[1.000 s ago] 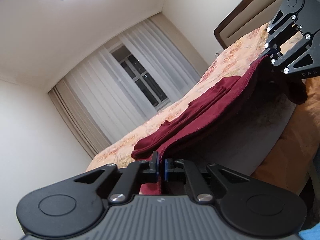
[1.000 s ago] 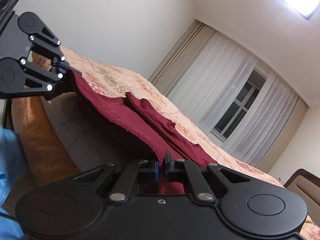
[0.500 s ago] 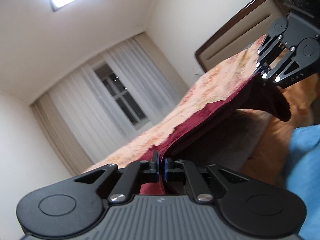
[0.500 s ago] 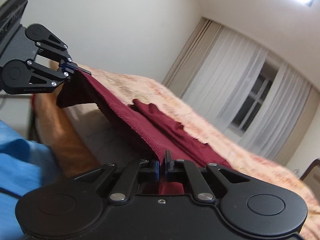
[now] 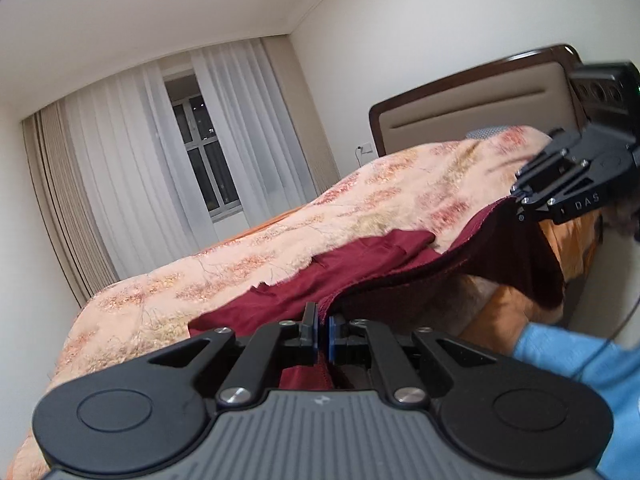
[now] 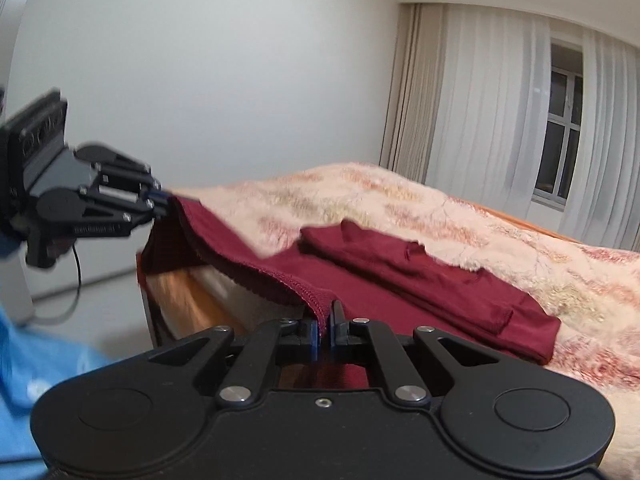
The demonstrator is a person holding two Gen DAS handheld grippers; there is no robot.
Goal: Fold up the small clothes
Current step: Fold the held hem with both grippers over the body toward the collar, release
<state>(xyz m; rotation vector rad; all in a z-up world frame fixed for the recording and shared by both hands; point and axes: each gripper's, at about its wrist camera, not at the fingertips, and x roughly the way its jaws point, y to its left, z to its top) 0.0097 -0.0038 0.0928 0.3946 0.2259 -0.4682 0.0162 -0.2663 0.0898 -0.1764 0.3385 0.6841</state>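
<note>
**Hem lifted, fold about to go over**

Both grippers have risen and rolled closer to level since a second ago, so the bed now lies nearly horizontal in each view and the cloth edge strung between them stands higher off the mattress side. Left gripper (image 5: 323, 334) is pinched down on the stitched hem of the maroon garment (image 5: 360, 264), with the fabric running up out of its narrow gap. Right gripper (image 6: 325, 330) is likewise clamped on the same hem at the other end, and the edge runs taut from one to the other. Each gripper also shows in the other's view, at the far corner of the cloth.

Outward from the jaws, the near part of the garment hangs lifted over the side of the bed, while the rest lies on the patterned fleece blanket (image 5: 400, 192), one narrow part already doubled along the body. A blue sleeve (image 5: 580, 364) shows at the lower corner, and beyond the bed are the headboard (image 5: 460, 112) and the curtained window (image 6: 560, 132).

By my reading, the step in hand is the lengthwise fold: the bottom edge is up and ready to be carried forward. Next move calls for both hands to travel together across the bed, keeping the hem straight and level, then lowering it onto the far edge of the garment before letting go. Uneven travel would skew the crease.
</note>
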